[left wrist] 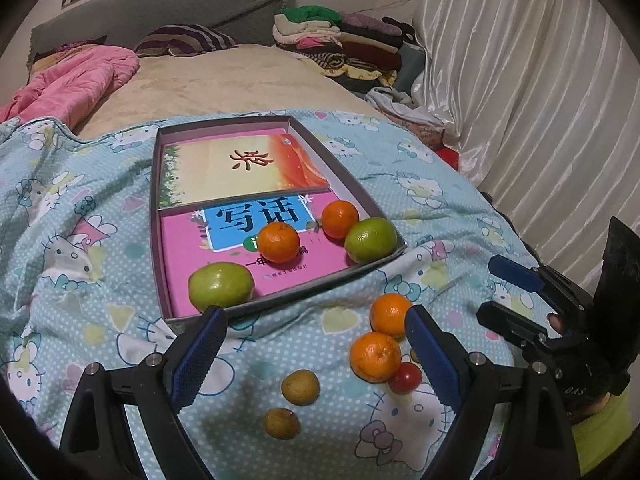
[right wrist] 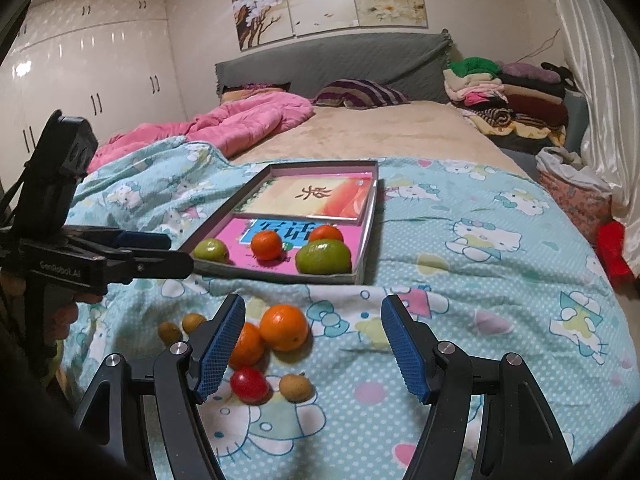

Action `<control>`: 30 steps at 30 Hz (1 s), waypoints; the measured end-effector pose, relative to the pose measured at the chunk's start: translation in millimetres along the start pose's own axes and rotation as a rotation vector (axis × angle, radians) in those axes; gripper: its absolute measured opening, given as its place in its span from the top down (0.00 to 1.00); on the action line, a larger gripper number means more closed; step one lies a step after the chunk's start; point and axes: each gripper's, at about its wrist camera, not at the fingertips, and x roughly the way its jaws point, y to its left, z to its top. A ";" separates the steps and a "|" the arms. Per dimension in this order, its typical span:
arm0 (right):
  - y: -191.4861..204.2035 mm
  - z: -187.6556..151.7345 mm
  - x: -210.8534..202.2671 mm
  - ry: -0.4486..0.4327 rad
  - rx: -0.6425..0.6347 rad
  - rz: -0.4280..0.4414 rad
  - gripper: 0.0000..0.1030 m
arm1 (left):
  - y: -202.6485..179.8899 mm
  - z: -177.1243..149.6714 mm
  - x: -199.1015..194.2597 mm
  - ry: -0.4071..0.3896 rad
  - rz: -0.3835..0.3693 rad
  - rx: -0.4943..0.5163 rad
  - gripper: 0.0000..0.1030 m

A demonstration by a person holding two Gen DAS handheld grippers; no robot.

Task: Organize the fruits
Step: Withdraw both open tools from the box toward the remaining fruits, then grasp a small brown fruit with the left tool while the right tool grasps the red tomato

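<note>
1. Lying on a bed covered by a blue cartoon-print blanket (left wrist: 80, 216), a shallow grey box (left wrist: 158, 216) is seen with two books (left wrist: 240, 168) laid flat inside it.
2. Four fruits are held in the box at its near end: two green fruits (left wrist: 221, 285) (left wrist: 371, 239) and two small oranges (left wrist: 278, 242) (left wrist: 340, 219).
3. Outside the box, on the blanket, two more oranges (right wrist: 284, 327) (right wrist: 248, 345) are found touching each other, with a red cherry tomato (right wrist: 249, 385) just beside them.
4. Three small brown fruits (right wrist: 295, 387) (right wrist: 193, 322) (right wrist: 169, 332) are scattered near them.
5. The jaws of the left gripper (left wrist: 316, 354) are spread wide above the loose fruit, with nothing clamped.
6. The jaws of the right gripper (right wrist: 314, 350) are likewise apart and empty, one orange being framed between them.
</note>
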 end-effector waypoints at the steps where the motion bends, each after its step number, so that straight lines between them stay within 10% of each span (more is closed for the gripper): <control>1: 1.2 -0.7 -0.1 0.003 -0.003 0.004 0.30 | 0.3 -0.4 0.3 0.003 0.002 0.000 0.12; 11: 29.5 -15.0 5.1 0.058 -0.098 0.042 0.31 | 10.7 -14.6 2.0 0.034 0.024 -0.028 0.12; 30: 59.1 -36.2 40.2 0.219 -0.207 0.112 0.69 | 21.6 -45.0 1.5 0.093 0.044 -0.026 0.24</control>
